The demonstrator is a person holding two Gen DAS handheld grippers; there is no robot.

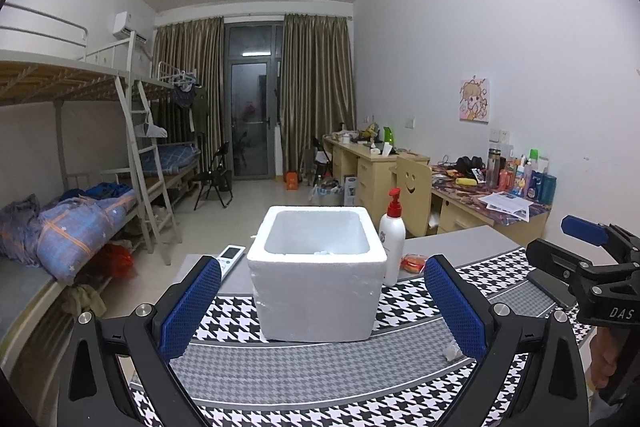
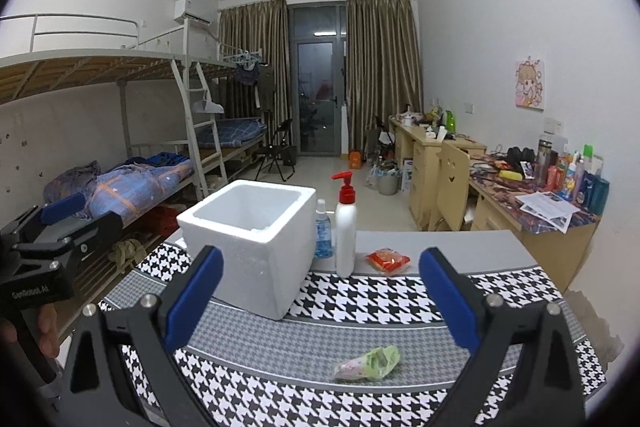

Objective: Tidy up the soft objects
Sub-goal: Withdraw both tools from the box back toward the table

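Right wrist view shows the right gripper (image 2: 320,293) wide open and empty above the green bag (image 2: 368,363), which could slip when pinched; the left gripper (image 1: 322,303) is open and empty too.

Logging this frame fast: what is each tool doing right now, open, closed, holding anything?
Left tool: open, holding nothing, facing the foam box.
Right tool: open, holding nothing, above the green packet.

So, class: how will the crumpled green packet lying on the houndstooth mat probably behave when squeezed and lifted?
The green packet looks crinkled and thin, so it will probably crush and flop rather than hold shape. It seems small and light, so it should lift easily. It lies flat on the mat, so it is unlikely to roll, though its film may slip.
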